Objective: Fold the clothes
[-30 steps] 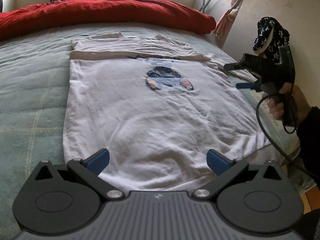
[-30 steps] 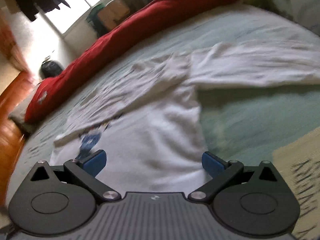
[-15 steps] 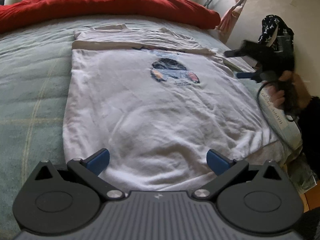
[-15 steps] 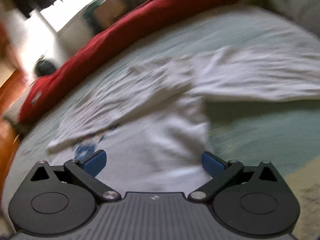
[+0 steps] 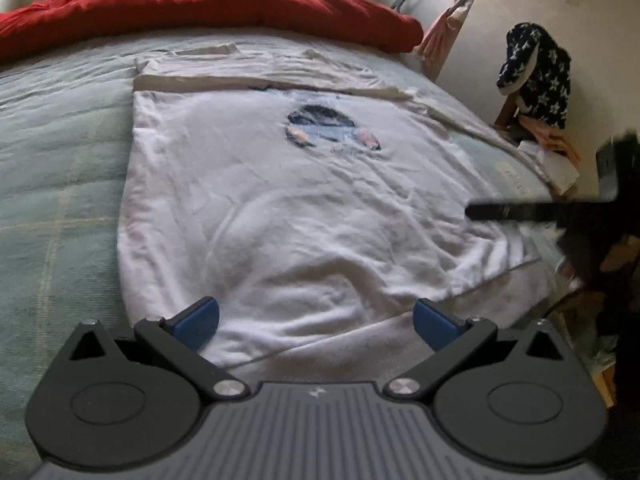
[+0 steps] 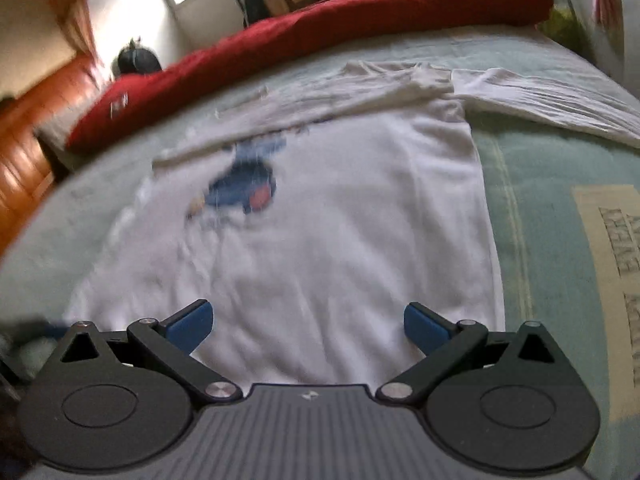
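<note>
A white long-sleeved shirt (image 5: 280, 208) with a dark blue print (image 5: 332, 128) lies flat on the bed, hem towards me. One sleeve is folded across the chest just above the print; the other sleeve (image 6: 552, 100) stretches out to the right. My left gripper (image 5: 316, 320) hovers open over the hem, nothing between its blue pads. My right gripper (image 6: 306, 322) is open too, above the hem's right part, with the shirt's right edge just beyond its right pad. In the left wrist view one dark finger of the right gripper (image 5: 516, 212) reaches in over the shirt's lower right corner.
The shirt rests on a pale green bedcover (image 5: 56, 152). A rolled red duvet (image 5: 200, 8) lines the far side. A star-patterned dark garment (image 5: 536, 68) hangs by the wall at right. A beige printed label (image 6: 612, 280) marks the cover near the right edge.
The right gripper has swung down from beside the sleeve to the shirt's lower right corner. My left gripper has edged forward over the hem. Both stayed open.
</note>
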A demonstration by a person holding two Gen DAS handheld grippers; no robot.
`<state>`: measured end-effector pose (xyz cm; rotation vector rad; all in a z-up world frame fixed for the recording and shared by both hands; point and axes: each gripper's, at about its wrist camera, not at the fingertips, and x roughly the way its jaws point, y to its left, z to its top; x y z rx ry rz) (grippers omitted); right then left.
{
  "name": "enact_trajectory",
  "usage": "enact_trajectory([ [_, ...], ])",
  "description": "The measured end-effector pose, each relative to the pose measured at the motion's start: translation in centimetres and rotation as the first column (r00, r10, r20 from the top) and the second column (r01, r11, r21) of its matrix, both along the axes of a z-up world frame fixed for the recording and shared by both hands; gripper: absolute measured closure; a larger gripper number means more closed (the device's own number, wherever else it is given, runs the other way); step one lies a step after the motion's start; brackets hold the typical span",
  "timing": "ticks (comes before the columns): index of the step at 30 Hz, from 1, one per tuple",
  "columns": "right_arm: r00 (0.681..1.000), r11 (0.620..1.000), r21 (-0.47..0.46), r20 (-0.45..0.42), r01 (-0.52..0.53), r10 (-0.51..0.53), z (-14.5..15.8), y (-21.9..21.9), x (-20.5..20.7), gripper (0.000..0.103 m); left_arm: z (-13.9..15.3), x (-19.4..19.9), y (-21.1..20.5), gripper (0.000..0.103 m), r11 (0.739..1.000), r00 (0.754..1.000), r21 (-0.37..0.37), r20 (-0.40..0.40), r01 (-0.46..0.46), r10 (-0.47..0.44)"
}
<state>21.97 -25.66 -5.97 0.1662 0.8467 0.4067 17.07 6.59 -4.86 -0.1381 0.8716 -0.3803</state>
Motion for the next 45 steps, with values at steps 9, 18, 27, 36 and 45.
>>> enact_trajectory([
  [9, 1.000, 0.998, -0.060, 0.015, 0.004, -0.004, -0.4, 0.6, -0.7, 0.000, 2.8, 7.9, 2.6, 0.001, 0.996, 0.998, -0.083, 0.052, -0.041, 0.046],
  [18, 0.999, 0.996, -0.088, 0.028, -0.016, 0.019, -0.5, 0.7, -1.0, 0.000, -1.7, 11.3, 7.0, 0.001, 0.947, 0.987, -0.278, -0.071, -0.159, 0.145],
  [27, 1.000, 0.995, -0.104, 0.029, -0.009, 0.012, -0.7, 1.1, -0.8, 0.000, 0.0, 14.5, 6.9, 0.001, 0.948, 0.988, -0.278, -0.068, -0.154, 0.140],
  [36, 1.000, 0.997, -0.082, 0.022, -0.008, 0.010, -0.7, 0.7, -0.7, 0.000, 1.1, 14.2, 7.8, 0.001, 0.957, 0.974, -0.184, -0.079, -0.222, 0.211],
  [45, 1.000, 0.995, -0.101, 0.030, -0.007, 0.010, -0.7, 1.1, -0.8, 0.000, 1.2, 7.3, 6.2, 0.001, 0.965, 0.985, -0.240, -0.158, -0.109, 0.072],
])
